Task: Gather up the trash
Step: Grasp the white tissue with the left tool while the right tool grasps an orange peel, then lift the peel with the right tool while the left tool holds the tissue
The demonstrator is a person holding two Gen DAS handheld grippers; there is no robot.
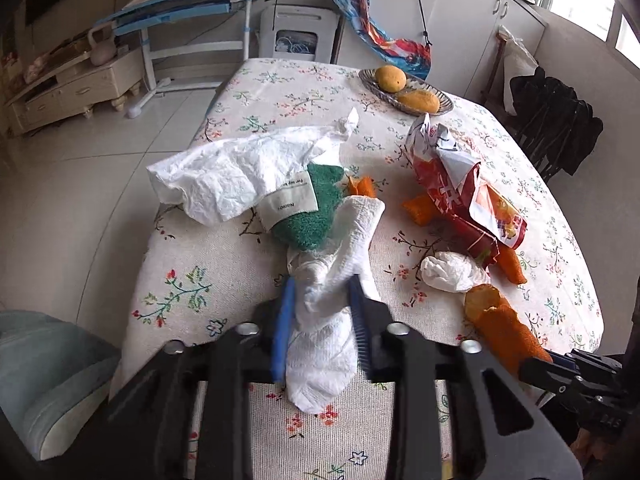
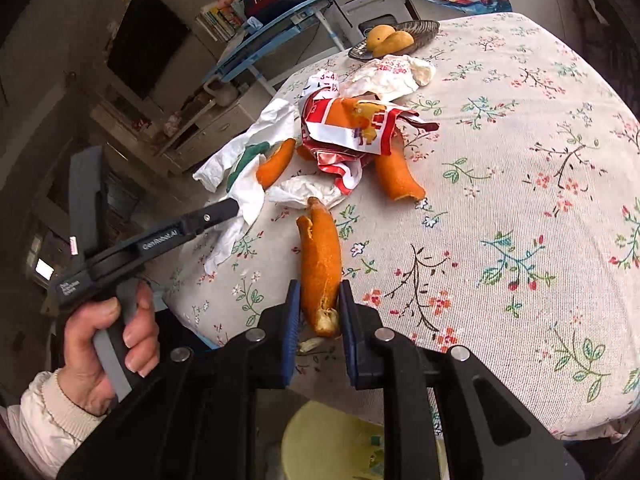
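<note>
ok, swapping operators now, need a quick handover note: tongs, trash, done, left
Left tongs: shut on the paper towel at the near table edge.
Right tongs: shut on an orange peel, also near the edge.
Still on the tablecloth: red wrapper, white bag over a green cloth, crumpled tissue, other peels.
Fruit dish at the far end: not trash.
Done: nothing binned that I can see; no bin in view.
Left: carry off both grabs, then clear the pile.

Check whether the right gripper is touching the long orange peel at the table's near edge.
Touching. The right wrist view shows the right gripper with both pads pressed against the long orange peel's near end.
</note>
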